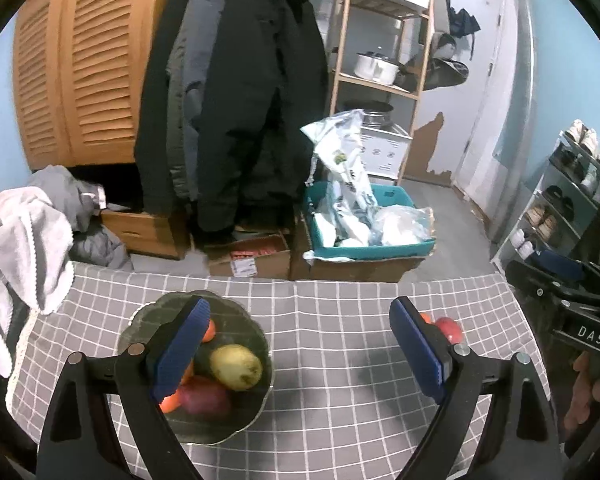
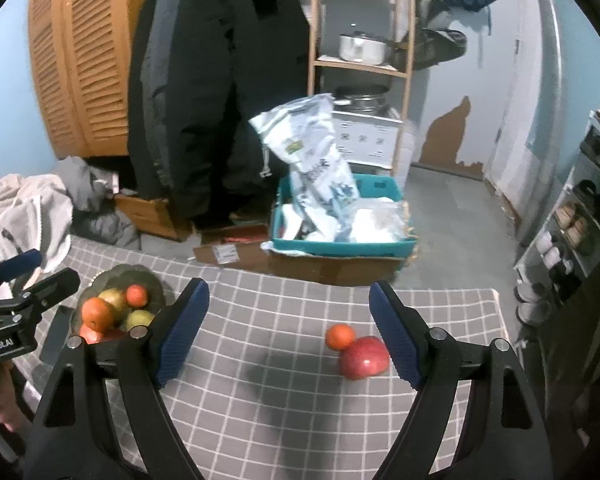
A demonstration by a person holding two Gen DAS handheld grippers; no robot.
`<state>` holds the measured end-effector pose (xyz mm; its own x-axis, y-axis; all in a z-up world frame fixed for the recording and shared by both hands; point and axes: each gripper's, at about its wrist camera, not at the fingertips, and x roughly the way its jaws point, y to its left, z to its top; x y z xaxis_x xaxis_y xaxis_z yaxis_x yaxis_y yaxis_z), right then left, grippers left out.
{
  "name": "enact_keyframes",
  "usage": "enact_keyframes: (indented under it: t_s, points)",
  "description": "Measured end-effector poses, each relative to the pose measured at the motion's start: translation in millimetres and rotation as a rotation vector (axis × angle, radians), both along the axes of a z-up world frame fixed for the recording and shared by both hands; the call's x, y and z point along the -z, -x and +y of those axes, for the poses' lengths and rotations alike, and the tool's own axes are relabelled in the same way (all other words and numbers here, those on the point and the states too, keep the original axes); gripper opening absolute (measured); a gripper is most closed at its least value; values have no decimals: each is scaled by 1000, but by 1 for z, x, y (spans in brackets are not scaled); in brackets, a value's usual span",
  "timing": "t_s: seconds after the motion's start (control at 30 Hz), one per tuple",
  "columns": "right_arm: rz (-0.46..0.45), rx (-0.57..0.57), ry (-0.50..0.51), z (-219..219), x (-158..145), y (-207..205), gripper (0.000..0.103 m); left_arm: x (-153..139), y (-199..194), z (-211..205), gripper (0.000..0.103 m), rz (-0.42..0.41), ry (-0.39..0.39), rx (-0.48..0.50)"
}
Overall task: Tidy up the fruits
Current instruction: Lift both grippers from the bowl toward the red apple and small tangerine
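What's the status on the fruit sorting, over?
Left gripper and right gripper open, empty. Red apple and small orange touching on grey checked tablecloth, outside dark scalloped bowl. Path clear.

Red apple (image 2: pixel 363 357) on grey checked tablecloth (image 2: pixel 284 396)

Left tool (image 1: pixel 298 344): black frame, two fingers (image 1: pixel 180 350) faced with ribbed blue pads, silver round screws at the pivots. Right tool (image 2: pixel 288 332): same build; its body carries white lettering "DAS". Bare skin of right hand (image 1: pixel 592 392) visible on the grip.
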<state>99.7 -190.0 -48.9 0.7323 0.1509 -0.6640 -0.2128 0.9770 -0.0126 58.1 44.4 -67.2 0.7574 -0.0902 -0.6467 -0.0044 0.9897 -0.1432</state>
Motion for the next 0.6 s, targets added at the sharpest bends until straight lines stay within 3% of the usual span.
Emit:
enact_keyframes:
  t_s: [0.6]
  points:
    - [8, 108, -15, -69, 6, 10, 81, 4, -18, -65, 92, 15, -30, 107]
